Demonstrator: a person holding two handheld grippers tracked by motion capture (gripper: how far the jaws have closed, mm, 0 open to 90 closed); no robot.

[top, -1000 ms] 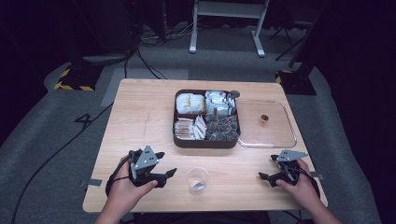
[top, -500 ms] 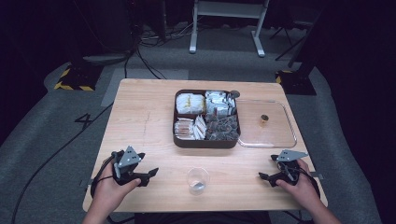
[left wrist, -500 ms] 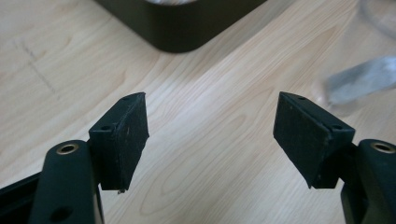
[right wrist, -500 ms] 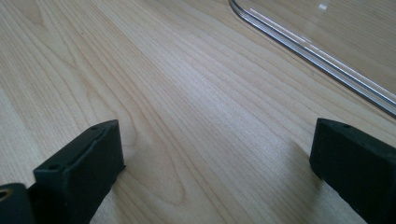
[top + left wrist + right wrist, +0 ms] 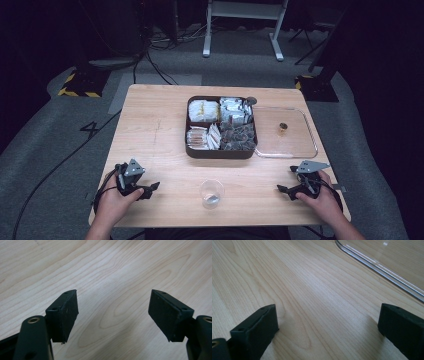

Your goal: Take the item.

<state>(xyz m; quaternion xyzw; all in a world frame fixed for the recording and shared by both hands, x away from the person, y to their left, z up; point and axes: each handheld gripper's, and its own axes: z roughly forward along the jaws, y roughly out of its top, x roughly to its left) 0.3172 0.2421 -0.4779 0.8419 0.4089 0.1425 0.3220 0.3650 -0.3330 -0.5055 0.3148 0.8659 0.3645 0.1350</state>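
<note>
Both grippers, left gripper (image 5: 150,188) and right gripper (image 5: 283,189), rest on the wooden counter (image 5: 160,130) near its front corners; the left fingers have just been opening, and both pairs gape empty above grey carpet (image 5: 60,150).

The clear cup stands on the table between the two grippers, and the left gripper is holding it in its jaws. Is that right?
Not quite. The clear cup does stand between the grippers, but the left gripper holds nothing: its jaws are open over bare table, apart from the cup. The high view and the left gripper view show this.
</note>
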